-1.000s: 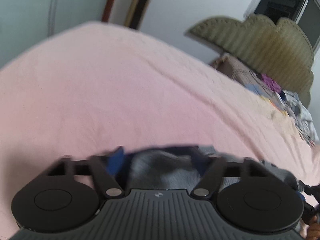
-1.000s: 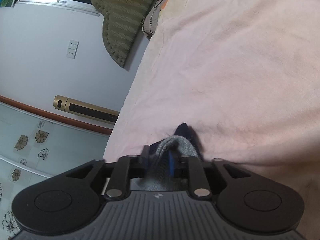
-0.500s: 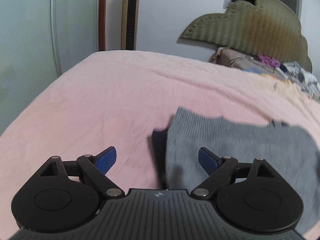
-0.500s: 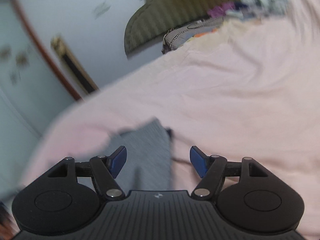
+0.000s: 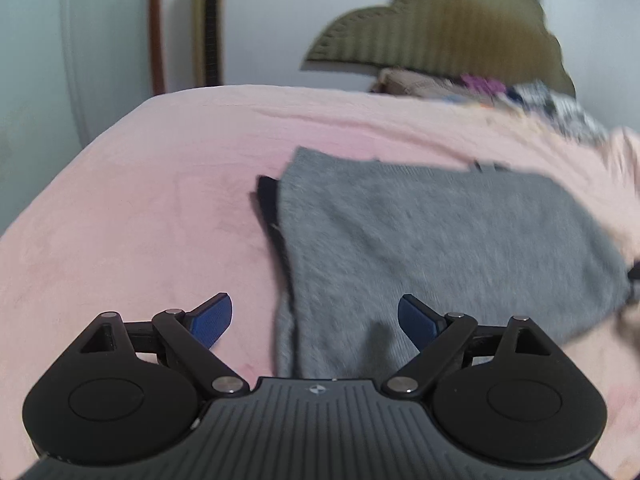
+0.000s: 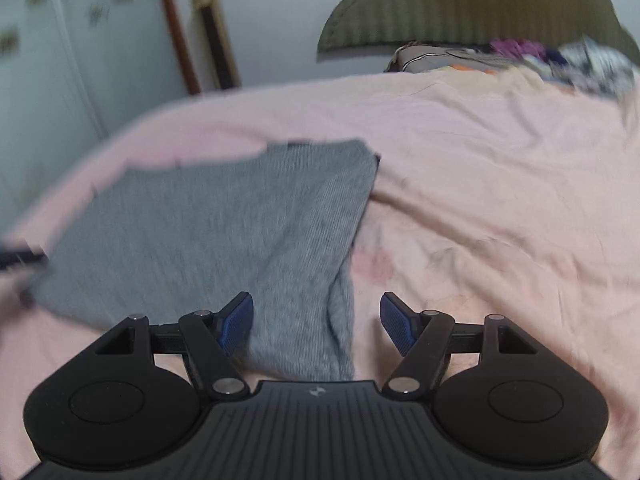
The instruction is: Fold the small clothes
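Observation:
A grey knitted garment lies folded flat on the pink bed sheet, with a dark navy lining showing along its left edge. My left gripper hangs open above the garment's near left corner, its blue pads clear of the cloth. In the right wrist view the same grey garment spreads to the left. My right gripper stands open over its near right corner, with nothing pressed between the pads.
A heap of mixed clothes lies at the far right of the bed, before an olive padded headboard. A gold tower unit stands by the far wall. Bare pink sheet stretches to the garment's right.
Both grippers let go of the grey garment and opened. They drew back from it, and both views rolled level. The garment now lies flat on the sheet.

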`<state>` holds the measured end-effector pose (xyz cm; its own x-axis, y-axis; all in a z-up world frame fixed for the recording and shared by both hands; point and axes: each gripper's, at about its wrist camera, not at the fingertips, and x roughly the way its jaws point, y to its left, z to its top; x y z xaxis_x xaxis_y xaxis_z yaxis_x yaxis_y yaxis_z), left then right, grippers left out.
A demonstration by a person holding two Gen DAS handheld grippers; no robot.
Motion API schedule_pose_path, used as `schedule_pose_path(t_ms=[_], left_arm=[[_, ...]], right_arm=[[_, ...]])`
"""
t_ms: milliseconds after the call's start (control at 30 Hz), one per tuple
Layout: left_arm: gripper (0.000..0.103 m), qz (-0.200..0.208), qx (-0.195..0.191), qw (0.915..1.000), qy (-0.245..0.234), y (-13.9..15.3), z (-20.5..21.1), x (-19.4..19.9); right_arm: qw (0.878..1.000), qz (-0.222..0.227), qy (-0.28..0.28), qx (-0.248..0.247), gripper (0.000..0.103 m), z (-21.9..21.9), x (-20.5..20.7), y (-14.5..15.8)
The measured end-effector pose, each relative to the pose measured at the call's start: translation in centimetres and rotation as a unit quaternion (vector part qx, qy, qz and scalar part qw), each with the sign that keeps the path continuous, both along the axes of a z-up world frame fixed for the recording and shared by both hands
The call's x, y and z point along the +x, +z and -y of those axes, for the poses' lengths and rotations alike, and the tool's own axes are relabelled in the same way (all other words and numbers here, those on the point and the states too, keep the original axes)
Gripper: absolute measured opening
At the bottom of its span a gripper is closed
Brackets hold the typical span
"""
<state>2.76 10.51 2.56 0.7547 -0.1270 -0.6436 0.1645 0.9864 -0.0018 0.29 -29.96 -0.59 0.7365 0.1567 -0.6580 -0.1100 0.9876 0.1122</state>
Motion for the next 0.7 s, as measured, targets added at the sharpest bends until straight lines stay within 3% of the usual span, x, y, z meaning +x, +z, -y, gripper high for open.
schedule_pose_path(t_ms=[67, 100, 133, 167, 233, 300, 400, 500, 567, 633, 700], left_arm=[[0.09, -0.002, 0.038, 0.9993, -0.004, -1.1, 0.6, -0.3], [0.09, -0.004, 0.053, 0.9986, 0.002, -1.7, 0.4, -0.2], [0.09, -0.008, 0.063, 0.9979, 0.013, -2.1, 0.0, -0.2], [0.092, -0.015, 0.063, 0.9976, 0.024, -2.5, -0.7, -0.1], [0.092, -0.028, 0.035, 0.9983, 0.037, -2.4, -2.2, 0.1], [0.089, -0.026, 0.023, 0.9984, 0.045, -1.7, -2.5, 0.1], [0.092, -0.006, 0.023, 0.9994, 0.025, -0.8, -1.2, -0.3], [0.092, -0.018, 0.052, 0.9985, 0.006, -1.9, 0.3, -0.2], [0.093, -0.022, 0.049, 0.9984, 0.017, -2.5, -0.1, -0.5], [0.092, -0.024, 0.024, 0.9989, 0.032, -1.9, -1.0, -0.8], [0.092, -0.004, 0.021, 0.9988, 0.045, -0.8, -0.9, -0.8]], right_arm=[[0.996, -0.01, -0.015, -0.082, 0.07, -1.1, 0.1, -0.9], [0.989, -0.009, -0.036, -0.145, 0.071, -1.5, 0.1, -1.4], [0.979, -0.004, -0.057, -0.196, 0.08, -1.5, -0.1, -1.9], [0.975, 0.004, -0.067, -0.211, 0.085, -1.0, -0.4, -1.9], [0.978, 0.004, -0.082, -0.19, 0.084, -0.3, -1.0, -1.2], [0.974, 0.031, -0.09, -0.203, 0.085, -1.2, -1.6, -0.3], [0.981, 0.059, -0.046, -0.178, 0.085, -3.0, -1.4, 0.5], [0.98, 0.035, -0.022, -0.195, 0.085, -4.4, 0.0, -0.8], [0.972, 0.011, -0.054, -0.23, 0.085, -4.1, 0.9, -2.1], [0.968, 0.034, -0.08, -0.235, 0.085, -4.1, 0.3, -1.4], [0.978, 0.074, -0.066, -0.184, 0.085, -4.7, -0.6, 0.2]])
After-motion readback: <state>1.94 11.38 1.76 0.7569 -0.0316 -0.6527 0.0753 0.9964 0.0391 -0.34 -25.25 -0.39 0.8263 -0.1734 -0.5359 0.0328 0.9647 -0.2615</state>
